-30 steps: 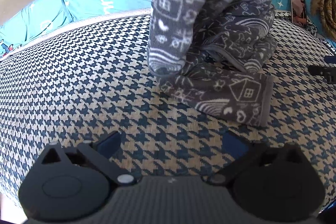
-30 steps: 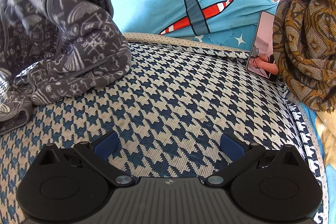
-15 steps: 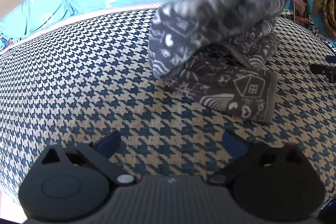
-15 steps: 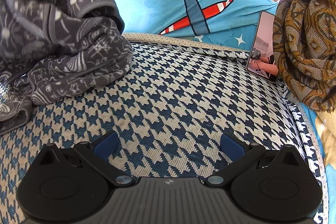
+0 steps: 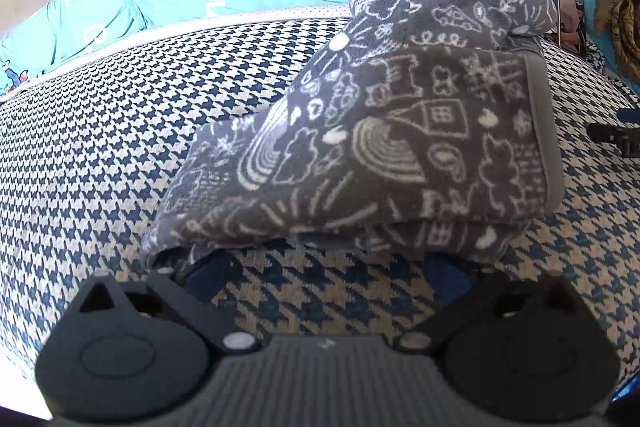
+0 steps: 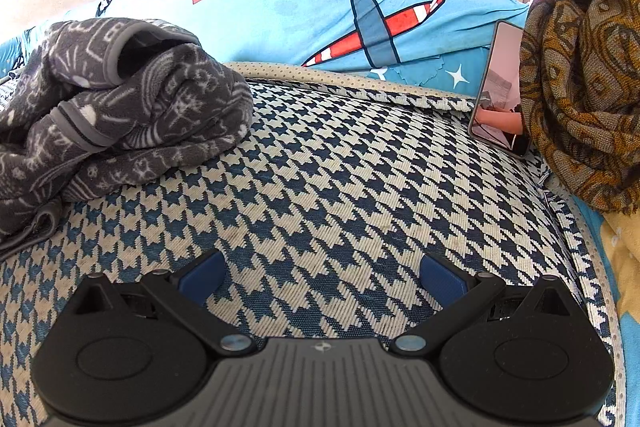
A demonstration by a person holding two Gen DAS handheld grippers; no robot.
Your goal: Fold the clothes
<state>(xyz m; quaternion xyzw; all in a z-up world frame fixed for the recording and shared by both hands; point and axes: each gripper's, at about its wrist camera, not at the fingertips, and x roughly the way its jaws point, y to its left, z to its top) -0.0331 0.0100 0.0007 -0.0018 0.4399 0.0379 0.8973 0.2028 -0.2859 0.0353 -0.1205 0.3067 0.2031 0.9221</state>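
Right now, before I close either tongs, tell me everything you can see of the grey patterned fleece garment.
The dark grey fleece garment printed with white doodles of houses, rainbows and clouds lies in a loose, bunched heap on the blue-and-cream houndstooth cover. It looks soft and thick, with plain grey binding along its edges and an open cuff or hem at the top in the right wrist view. Its near edge overhangs the tips of the open left tongs; whether they touch is unclear. The open right tongs sit apart from it.

Dark grey fleece garment (image 5: pixel 400 131) printed with white doodles of houses, rainbows and clouds, lying in a rumpled, loosely folded heap on the houndstooth blanket (image 5: pixel 100 131); a plain grey trimmed opening (image 6: pixel 120 47) gapes at the top of the heap
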